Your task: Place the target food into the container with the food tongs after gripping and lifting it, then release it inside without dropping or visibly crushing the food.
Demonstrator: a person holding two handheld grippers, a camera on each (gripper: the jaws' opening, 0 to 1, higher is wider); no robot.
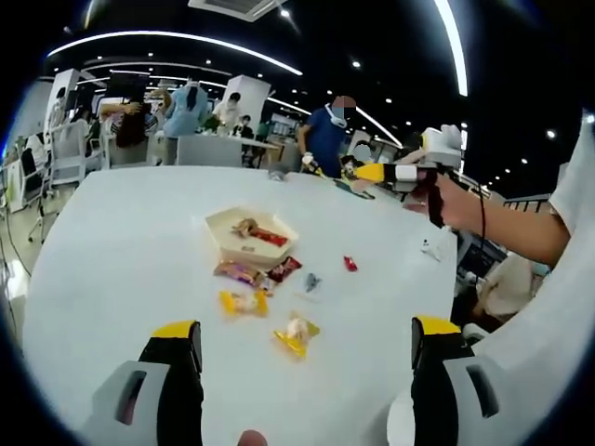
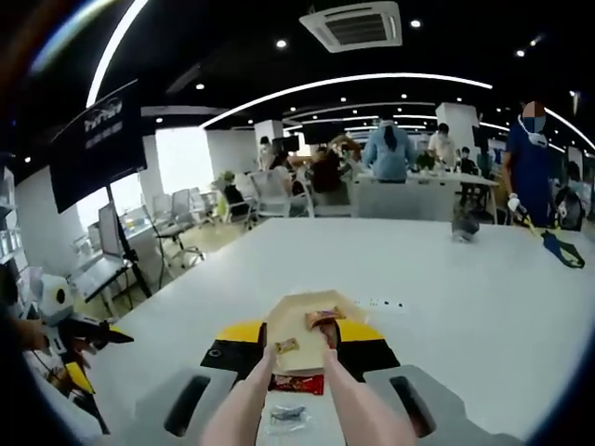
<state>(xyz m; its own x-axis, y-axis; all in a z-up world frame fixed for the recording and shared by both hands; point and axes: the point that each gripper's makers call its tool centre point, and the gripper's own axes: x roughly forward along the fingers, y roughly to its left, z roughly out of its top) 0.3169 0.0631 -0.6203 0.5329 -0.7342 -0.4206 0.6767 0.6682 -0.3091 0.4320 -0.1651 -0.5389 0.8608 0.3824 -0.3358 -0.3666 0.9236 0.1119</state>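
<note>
A cream tray sits mid-table with a few wrapped snacks in it. On the table in front of it lie loose snacks: two yellow packets, a dark red one, a small red one and a grey one. My left gripper is open and empty above the near table. A hand holds my right gripper high at the right. In the right gripper view it is shut on pale food tongs. The tong tips stand apart near the tray.
The white table's edge curves at the left. A person's arm and torso take up the right side. A small dark object and a blue strap lie at the far end. People, chairs and desks stand beyond.
</note>
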